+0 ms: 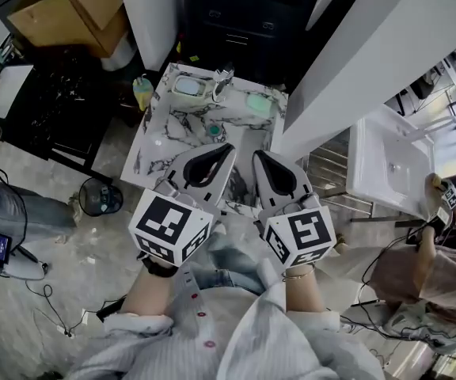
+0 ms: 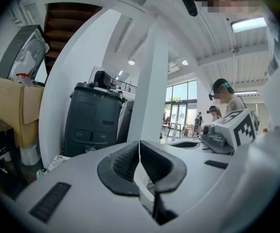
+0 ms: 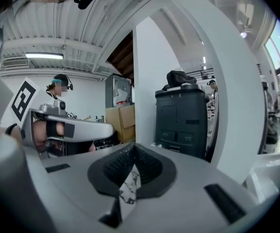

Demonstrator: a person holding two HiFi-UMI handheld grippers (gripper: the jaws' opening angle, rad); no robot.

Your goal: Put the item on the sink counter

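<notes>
A marble sink counter (image 1: 182,133) stands below me in the head view. On it are a pale tray (image 1: 188,85), a green dish (image 1: 260,101), a faucet (image 1: 222,81) and a small teal round thing (image 1: 214,131). My left gripper (image 1: 228,148) and right gripper (image 1: 257,156) hover side by side over the counter's near edge, tips close together. Both are shut with nothing between the jaws. In the left gripper view the left gripper (image 2: 140,143) has its pads meeting in a thin line. The right gripper (image 3: 133,148) shows the same, with marble visible below it.
A black cabinet (image 1: 248,22) stands behind the counter, with a white pillar (image 1: 370,54) to its right. A cardboard box (image 1: 77,10) is at far left and a round bin (image 1: 101,196) sits on the floor. A white sink (image 1: 390,169) is at right. People stand at both edges.
</notes>
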